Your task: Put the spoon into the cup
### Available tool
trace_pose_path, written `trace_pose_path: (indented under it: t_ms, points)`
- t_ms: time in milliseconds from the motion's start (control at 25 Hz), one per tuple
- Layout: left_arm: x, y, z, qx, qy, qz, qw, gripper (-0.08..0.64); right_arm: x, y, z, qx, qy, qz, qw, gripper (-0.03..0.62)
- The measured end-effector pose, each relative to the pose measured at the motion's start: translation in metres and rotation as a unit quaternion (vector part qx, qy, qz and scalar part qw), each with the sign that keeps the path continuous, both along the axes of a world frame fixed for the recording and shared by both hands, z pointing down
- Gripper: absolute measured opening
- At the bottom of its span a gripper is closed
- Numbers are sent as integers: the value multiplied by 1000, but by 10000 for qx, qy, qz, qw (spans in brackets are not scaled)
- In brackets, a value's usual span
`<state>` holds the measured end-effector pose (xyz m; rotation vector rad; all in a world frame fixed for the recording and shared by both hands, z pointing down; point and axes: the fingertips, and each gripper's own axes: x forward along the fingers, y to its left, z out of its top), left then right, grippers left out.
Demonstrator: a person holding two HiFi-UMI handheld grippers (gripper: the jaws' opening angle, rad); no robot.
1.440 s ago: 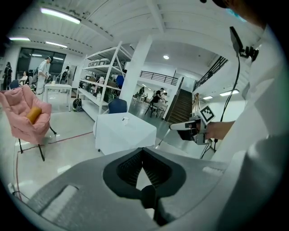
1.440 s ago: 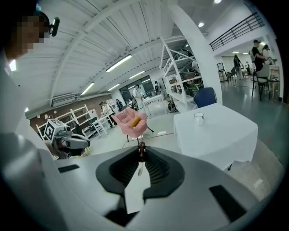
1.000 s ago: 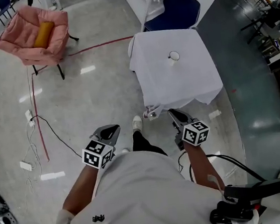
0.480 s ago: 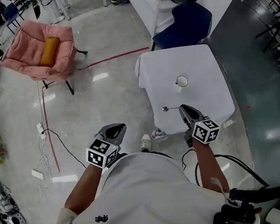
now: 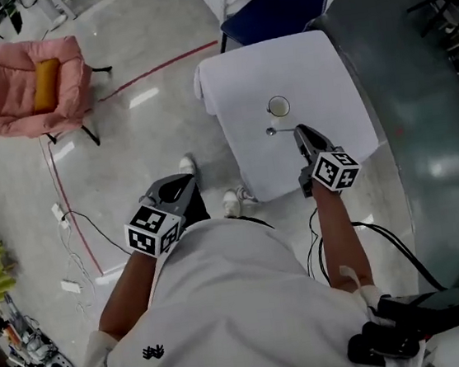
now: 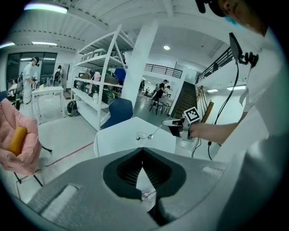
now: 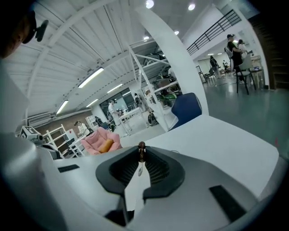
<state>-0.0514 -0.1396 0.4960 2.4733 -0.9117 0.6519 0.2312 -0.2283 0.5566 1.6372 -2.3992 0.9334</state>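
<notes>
From the head view, the person's own body fills the lower half and cuts off both arms near the shoulder. One table (image 5: 316, 76) under a white cloth stands ahead, with one small cup (image 5: 278, 107) on it, too small to see inside. The right tongs (image 5: 299, 132) reach over the table and hold one spoon (image 5: 277, 130) by the handle. Its bowl lies just beside the cup on the near side, not in it, and whether it touches the cloth cannot be told. The left tongs (image 5: 181, 184) hang over the floor, well apart from the table, and their jaws are hard to read from above. One pink chair (image 5: 31, 86) carries one yellow cushion (image 5: 44, 74), and one blue chair (image 5: 274, 3) is partly cut off behind the table.

In the left gripper view, the left tongs (image 6: 142, 151) are closed tip to tip with nothing between them. Beyond them show the table (image 6: 117, 140), the cup (image 6: 140, 135), the spoon (image 6: 156, 129) and the right tongs (image 6: 166, 122).

In the right gripper view, the right tongs (image 7: 141, 151) pinch the spoon (image 7: 142, 146), of which only a dark brownish piece at the tips is clear. The table (image 7: 226, 140) shows to the right.
</notes>
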Motion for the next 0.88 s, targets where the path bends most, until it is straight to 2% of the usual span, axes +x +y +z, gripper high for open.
trace_pose_path:
  t_ms: [400, 640, 880]
  points:
    - [23, -82, -6, 22, -81, 712, 9974, 11, 56, -58, 44, -381, -65, 1238, 9915, 51]
    - [24, -113, -4, -17, -147, 868, 9961, 11, 74, -85, 81, -622, -3, 1615, 9849, 51]
    - [19, -130, 4, -125, -220, 887, 9957, 11, 74, -100, 119, -912, -5, 1742, 9805, 51]
